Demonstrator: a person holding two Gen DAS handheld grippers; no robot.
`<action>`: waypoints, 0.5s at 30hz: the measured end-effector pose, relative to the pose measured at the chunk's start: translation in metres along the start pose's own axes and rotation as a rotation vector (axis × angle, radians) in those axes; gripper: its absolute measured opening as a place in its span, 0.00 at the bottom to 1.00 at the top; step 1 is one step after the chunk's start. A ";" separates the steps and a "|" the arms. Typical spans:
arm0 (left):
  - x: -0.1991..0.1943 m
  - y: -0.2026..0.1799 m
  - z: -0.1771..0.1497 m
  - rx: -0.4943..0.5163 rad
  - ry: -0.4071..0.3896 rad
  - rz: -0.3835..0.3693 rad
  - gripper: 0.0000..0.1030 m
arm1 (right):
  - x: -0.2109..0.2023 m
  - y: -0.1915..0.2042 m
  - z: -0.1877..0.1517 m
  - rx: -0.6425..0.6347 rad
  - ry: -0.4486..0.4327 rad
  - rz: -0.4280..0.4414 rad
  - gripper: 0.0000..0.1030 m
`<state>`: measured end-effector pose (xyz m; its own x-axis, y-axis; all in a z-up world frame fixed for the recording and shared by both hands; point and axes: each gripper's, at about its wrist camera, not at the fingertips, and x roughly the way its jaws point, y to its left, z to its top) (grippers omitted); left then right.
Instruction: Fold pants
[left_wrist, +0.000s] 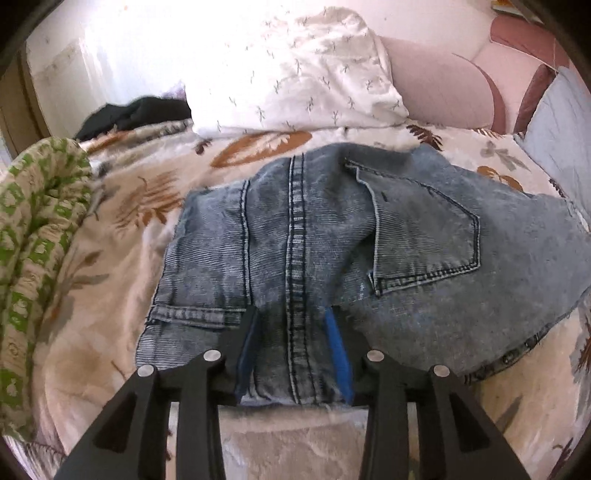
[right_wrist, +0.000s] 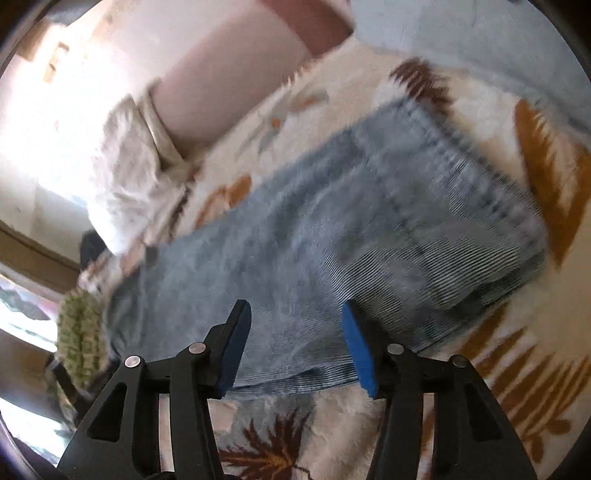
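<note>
L wrist view: jeans (left_wrist: 332, 236) lie flat on the leaf-print blanket (left_wrist: 122, 236), filling the centre of frame, back side up. Back pocket (left_wrist: 424, 236) at 3 o'clock of centre, double-stitched seat seam (left_wrist: 295, 240) runs 12 to 6 straight down the middle. Waistband w/ rivets runs along the edge at 4 o'clock.

L gripper (left_wrist: 291, 314) at 6 o'clock, over the near denim edge. Fingers apart, blue pads (left_wrist: 338, 350) straddle the seam; cloth sits between them but pads look clear of it on both sides, no pinch visible. Denim bunches slightly up between the fingers.

White pillow (left_wrist: 295, 70) at 12, pink headboard (left_wrist: 443, 85) at 1–2, green-patterned quilt (left_wrist: 40, 236) rolled at 9, dark garment (left_wrist: 133, 114) at 10–11, pale blue cushion (left_wrist: 557, 136) at 3.

R wrist view: heavy motion blur. Same jeans (right_wrist: 332, 236) lie diagonally from 8 to 2 o'clock, folded end w/ stitched hem towards 2–3. R gripper (right_wrist: 295, 310) at 6 o'clock, fingers apart, pads (right_wrist: 356, 350) either side of the near denim edge, nothing between them gripped; tips seem above the cloth, contact can't tell given blur. Pillow (right_wrist: 122, 177) at 9–10, headboard (right_wrist: 221, 77) at 11–12, quilt (right_wrist: 79, 332) at 8, blanket (right_wrist: 535, 362) all round.
</note>
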<state>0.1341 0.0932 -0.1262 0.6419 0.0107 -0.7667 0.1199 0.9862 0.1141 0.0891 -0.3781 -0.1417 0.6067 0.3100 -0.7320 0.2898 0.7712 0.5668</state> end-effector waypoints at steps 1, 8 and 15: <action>-0.005 -0.002 -0.002 0.000 -0.022 0.022 0.44 | -0.012 -0.006 0.004 0.023 -0.030 0.027 0.49; -0.044 -0.038 -0.010 -0.016 -0.158 0.057 0.64 | -0.057 -0.079 0.004 0.336 -0.118 0.138 0.53; -0.050 -0.146 0.039 0.165 -0.095 -0.129 0.67 | -0.063 -0.120 -0.012 0.553 -0.085 0.222 0.54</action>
<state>0.1137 -0.0580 -0.0797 0.6807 -0.1365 -0.7197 0.3226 0.9380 0.1272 0.0072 -0.4834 -0.1685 0.7472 0.3679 -0.5535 0.4776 0.2819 0.8321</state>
